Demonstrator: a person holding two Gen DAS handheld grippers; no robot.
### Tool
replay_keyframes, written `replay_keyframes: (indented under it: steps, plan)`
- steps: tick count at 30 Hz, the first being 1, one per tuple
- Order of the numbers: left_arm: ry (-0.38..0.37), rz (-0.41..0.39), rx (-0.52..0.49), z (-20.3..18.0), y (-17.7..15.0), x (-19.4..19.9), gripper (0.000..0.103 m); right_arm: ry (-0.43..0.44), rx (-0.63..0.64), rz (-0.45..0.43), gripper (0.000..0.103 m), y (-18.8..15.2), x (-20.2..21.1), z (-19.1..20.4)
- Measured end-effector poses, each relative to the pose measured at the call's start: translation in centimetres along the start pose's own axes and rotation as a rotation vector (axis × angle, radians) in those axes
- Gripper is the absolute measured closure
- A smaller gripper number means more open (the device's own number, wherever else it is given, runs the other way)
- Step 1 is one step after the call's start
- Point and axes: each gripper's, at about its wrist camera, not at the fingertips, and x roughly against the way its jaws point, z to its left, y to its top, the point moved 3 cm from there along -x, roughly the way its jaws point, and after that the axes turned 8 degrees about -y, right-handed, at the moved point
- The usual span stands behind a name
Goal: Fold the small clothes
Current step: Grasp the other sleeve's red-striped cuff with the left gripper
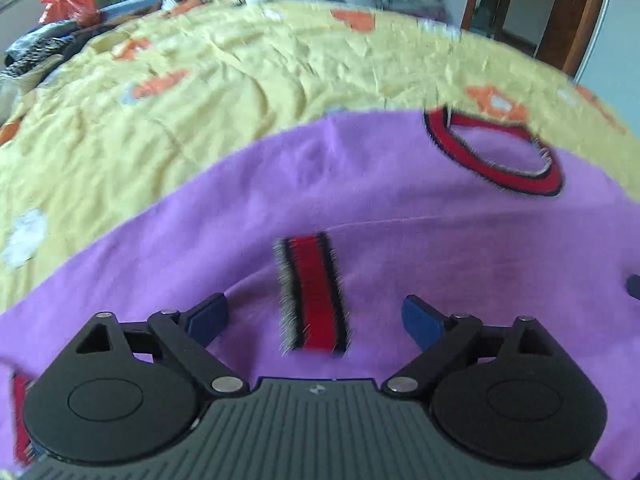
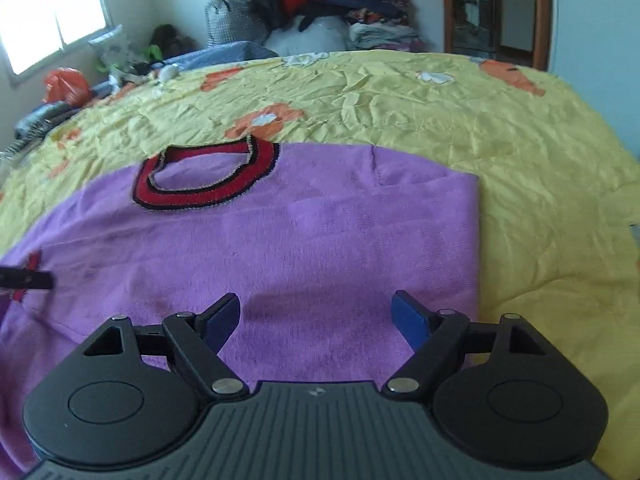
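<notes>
A purple sweater (image 1: 400, 208) lies spread flat on a bed covered by a yellow bedspread (image 1: 200, 120) printed with orange and white flowers. In the left wrist view the sweater fills the lower half of the frame, its red collar (image 1: 496, 152) with dark edging toward two o'clock. A red cuff (image 1: 314, 296) with black and grey stripes lies folded in over the body of the garment at the centre, pointing toward six o'clock.

The left hand-held gripper (image 1: 316, 316) hovers over that cuff with its blue fingers (image 1: 208, 316) spread wide apart; the cuff sits in the gap between them, and neither pad presses on it. At three o'clock, on the frame's edge, a dark blue tip of the other tool just shows.

In the right wrist view the collar sits at eleven o'clock and the sweater's folded right side forms a straight edge running down at two to three o'clock, with bare bedspread beyond it. The right hand-held gripper (image 2: 316, 320) also stands open, blue fingers (image 2: 410, 320) apart over plain purple cloth, nothing clamped. At nine o'clock a blurred dark finger crosses a bit of red trim.

Nothing lies on the sweater itself. Around the bed's far side there is clutter: a pile of clothes (image 2: 332, 4) at twelve o'clock, an orange plastic bag (image 2: 66, 84) at ten o'clock under a window (image 2: 48, 12), and a wooden door frame (image 2: 496, 8) at one o'clock.
</notes>
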Motion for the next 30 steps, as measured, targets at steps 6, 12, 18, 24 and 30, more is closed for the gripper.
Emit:
replay_keyframes:
  steps: [6,12,18,24,30]
  plan:
    - [-0.204,-0.363,0.274,8.9,-6.8,10.7,0.0,0.142,-0.048,-0.071,0.014,-1.0,4.5,2.9]
    - [-0.433,-0.436,0.712,17.8,-14.2,13.6,0.0,0.259,-0.053,-0.065,0.013,-3.2,6.1,6.5]
    - [-0.384,-0.422,0.879,22.0,-15.6,13.6,0.0,0.289,-0.065,-0.039,0.013,-4.5,6.4,7.7]
    - [0.108,-0.24,0.133,15.7,-10.2,13.7,0.0,0.283,-0.073,-0.039,0.013,-5.2,6.7,7.2]
    - [0.212,-0.157,-0.092,13.9,-10.1,8.8,0.009,0.276,-0.097,-0.035,0.013,-5.7,6.9,6.5]
